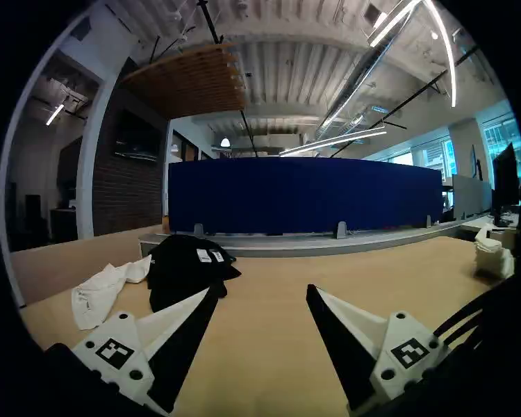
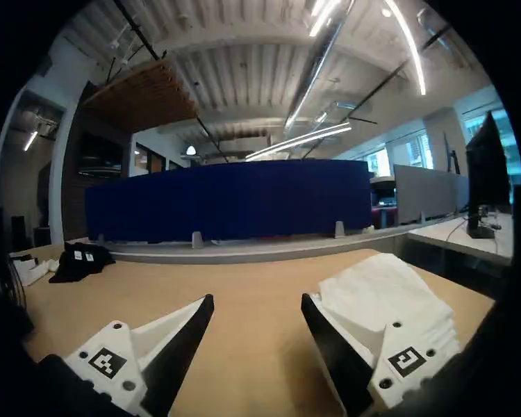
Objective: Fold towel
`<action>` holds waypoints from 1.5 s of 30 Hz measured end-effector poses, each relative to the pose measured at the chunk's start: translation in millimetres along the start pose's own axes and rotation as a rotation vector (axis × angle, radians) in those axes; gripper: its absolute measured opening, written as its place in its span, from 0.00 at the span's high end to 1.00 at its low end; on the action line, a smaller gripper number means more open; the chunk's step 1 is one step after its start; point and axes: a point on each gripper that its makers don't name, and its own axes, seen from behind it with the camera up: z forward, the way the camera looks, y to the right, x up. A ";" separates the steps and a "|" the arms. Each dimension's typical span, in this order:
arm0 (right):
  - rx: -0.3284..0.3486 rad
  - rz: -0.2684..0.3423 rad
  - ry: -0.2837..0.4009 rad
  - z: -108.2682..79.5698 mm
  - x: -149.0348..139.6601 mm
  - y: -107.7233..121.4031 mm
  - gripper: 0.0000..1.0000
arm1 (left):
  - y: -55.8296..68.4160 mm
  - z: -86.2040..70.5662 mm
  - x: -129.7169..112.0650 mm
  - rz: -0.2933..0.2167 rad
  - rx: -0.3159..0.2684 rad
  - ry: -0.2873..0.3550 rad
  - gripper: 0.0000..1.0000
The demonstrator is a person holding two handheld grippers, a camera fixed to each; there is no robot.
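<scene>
In the left gripper view my left gripper (image 1: 259, 292) stands open low over the wooden table (image 1: 274, 326), with nothing between its fingers. A crumpled white towel (image 1: 104, 292) lies at the left, beside a black cloth (image 1: 187, 267) with white tags. A stack of folded white towels (image 1: 493, 257) sits at the far right. In the right gripper view my right gripper (image 2: 257, 300) is open and holds nothing. The folded white stack (image 2: 389, 295) lies just beyond its right finger. Far to the left lie the black cloth (image 2: 80, 263) and the white towel (image 2: 31, 270).
A long blue divider panel (image 1: 302, 194) on a grey base runs across the back of the table. A monitor (image 2: 486, 174) stands on a neighbouring desk at the right. The table's edge drops off at the right, past the folded stack.
</scene>
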 end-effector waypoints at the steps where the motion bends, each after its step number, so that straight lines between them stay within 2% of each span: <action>1: -0.001 -0.003 0.001 0.2 -0.4 -0.1 0.03 | 0.0 0.0 0.1 0.000 0.000 0.000 0.05; 26: 0.002 -0.054 0.030 -3.2 -2.8 -6.5 0.02 | 0.7 0.6 -0.3 0.000 0.000 0.000 0.05; 45: -0.012 -0.059 0.031 -0.2 -2.3 -2.8 0.00 | 0.4 0.5 0.1 0.000 0.000 0.000 0.05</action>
